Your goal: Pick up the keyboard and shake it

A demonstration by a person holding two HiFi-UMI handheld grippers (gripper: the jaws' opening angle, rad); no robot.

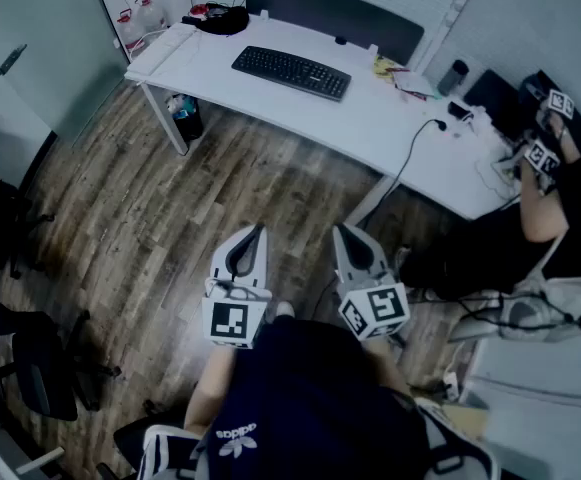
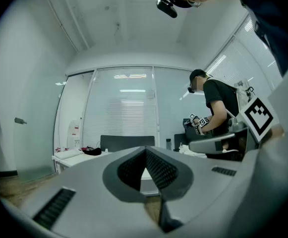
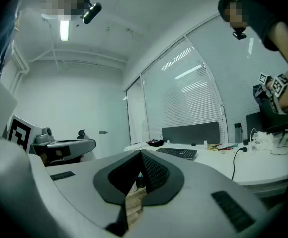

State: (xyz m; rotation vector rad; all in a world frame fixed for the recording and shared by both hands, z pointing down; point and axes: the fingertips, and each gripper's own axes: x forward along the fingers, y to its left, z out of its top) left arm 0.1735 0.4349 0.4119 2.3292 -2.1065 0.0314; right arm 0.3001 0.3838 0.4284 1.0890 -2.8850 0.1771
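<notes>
— Left gripper [image 1: 258, 233] and right gripper [image 1: 340, 230]: were your fingers [image 2: 158, 170] together, empty?
— Both, yes. Keyboard [image 1: 291, 72] sat far ahead of them on the surface [image 1: 410, 128]; arriving closed, I'd probably have shoved it.

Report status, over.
Left gripper, right gripper shut, empty, short of the desk. Keyboard flat on desk, untouched. Another person at desk's right end.

Office: white worktop [image 1: 370, 108] on a plank floor [image 1: 150, 238]
Black chairs [image 1: 30, 368] stand well left of the worktop; a dark panel [image 1: 330, 13] (blinds [image 2: 124, 118] behind) backs it.
</notes>
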